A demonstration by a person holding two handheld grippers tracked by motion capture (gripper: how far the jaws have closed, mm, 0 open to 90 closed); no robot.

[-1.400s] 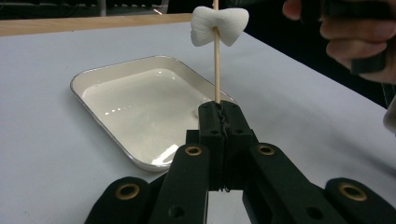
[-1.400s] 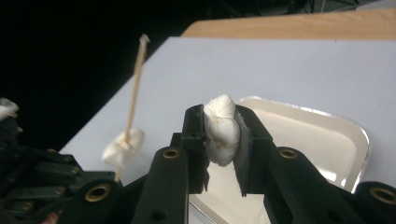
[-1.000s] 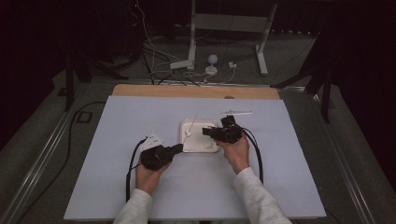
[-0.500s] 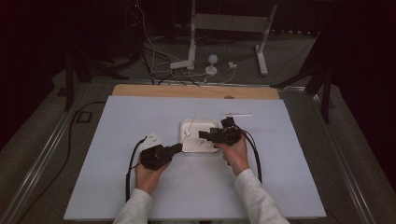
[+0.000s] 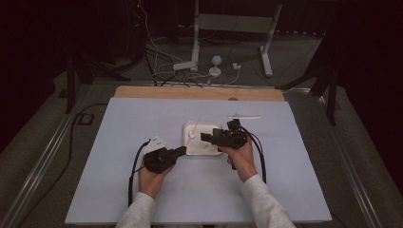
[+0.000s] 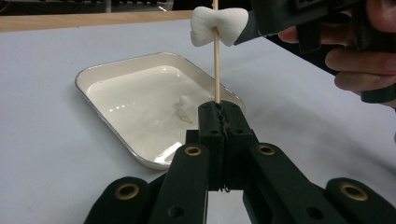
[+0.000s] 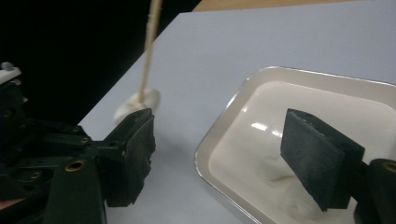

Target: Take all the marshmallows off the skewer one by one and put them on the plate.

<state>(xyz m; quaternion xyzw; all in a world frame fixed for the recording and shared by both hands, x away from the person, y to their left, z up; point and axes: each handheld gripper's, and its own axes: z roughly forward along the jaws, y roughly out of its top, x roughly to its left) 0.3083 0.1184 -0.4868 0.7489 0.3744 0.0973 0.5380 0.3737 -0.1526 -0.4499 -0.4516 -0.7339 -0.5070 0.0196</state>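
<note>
The left gripper (image 6: 218, 116) had its jaws pressed together on the lower end of a thin wooden skewer (image 6: 216, 65), which stood upright out of the jaw tips with a white marshmallow (image 6: 219, 26) threaded on it well above them. The right gripper (image 7: 219, 158) had its jaws wide apart and held nothing; in its own view the marshmallow (image 7: 138, 104) sat just beyond the tip of one jaw, the skewer (image 7: 150, 44) rising from it, and whether that jaw touched it could not be told. A white tray (image 6: 93, 91) lay on the bench (image 5: 142, 118) just beyond the left jaws, with a small white lump (image 6: 186, 108) in it, too blurred to identify. The skewer's top was cut off by the frame edge in both gripper views. From the high view, the grippers met over the tray's (image 5: 189, 127) near edge.
</note>
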